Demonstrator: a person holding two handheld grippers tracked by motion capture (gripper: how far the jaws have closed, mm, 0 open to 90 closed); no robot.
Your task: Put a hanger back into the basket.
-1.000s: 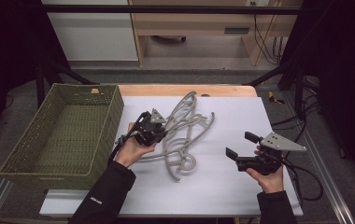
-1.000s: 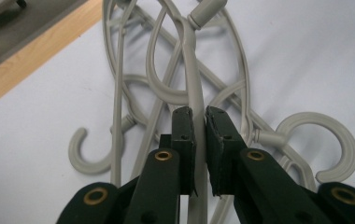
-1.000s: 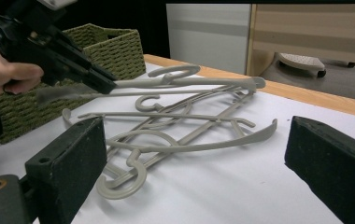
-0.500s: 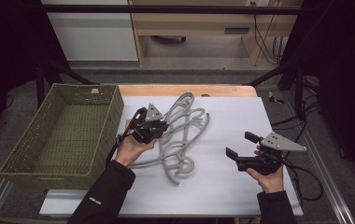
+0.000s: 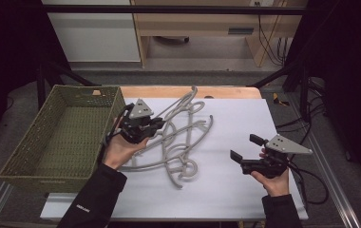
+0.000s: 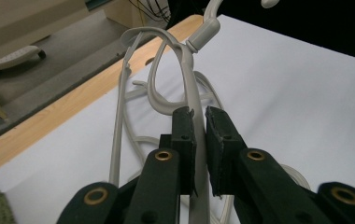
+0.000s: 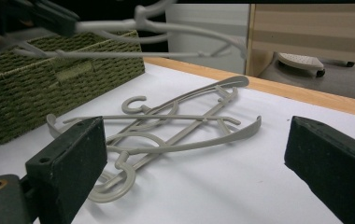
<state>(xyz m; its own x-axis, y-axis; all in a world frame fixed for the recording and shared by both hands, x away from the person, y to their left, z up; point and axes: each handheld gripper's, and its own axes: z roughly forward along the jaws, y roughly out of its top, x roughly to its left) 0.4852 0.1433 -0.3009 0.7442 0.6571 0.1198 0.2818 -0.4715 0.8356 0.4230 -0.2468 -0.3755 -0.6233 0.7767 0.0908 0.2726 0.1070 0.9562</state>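
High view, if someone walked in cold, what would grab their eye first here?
Probably the tangle of grey hangers on the white tabletop, with one hanger lifted clear of the pile, pinched in the left tool. Next, the empty green woven basket at the table's left edge. The right tool hovers wide open near the table's right side, holding nothing.
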